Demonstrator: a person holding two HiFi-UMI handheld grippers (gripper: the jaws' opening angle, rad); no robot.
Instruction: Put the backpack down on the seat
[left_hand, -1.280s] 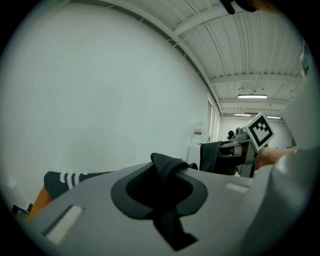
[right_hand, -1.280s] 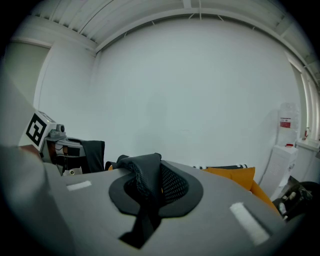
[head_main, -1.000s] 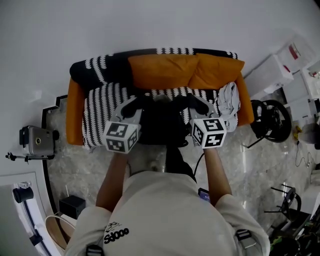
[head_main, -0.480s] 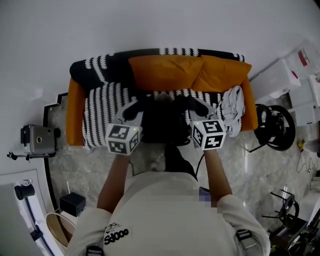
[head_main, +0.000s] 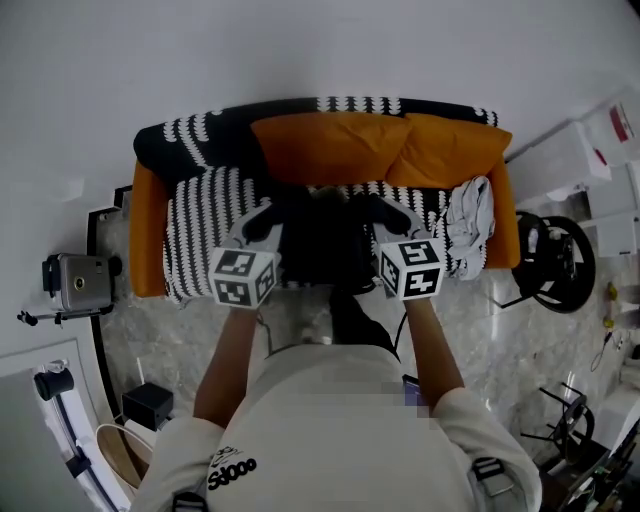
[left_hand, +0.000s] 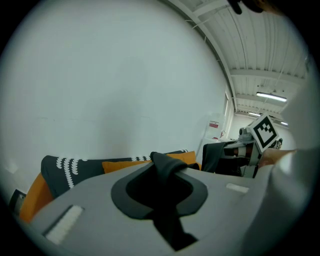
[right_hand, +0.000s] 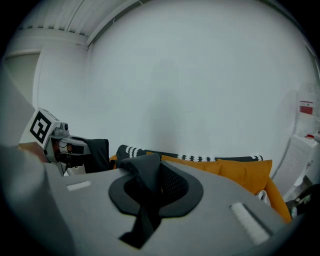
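Backpack (head_main: 322, 255) hangs gripped by left tool (head_main: 262, 214) and right tool (head_main: 389, 210) over sofa (head_main: 149, 230) (cloth (head_main: 470, 222) beside).

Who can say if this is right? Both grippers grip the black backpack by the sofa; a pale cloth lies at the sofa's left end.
Wrong end: the head view shows the cloth at the sofa's right end. The left gripper and right gripper do grip the backpack by it.
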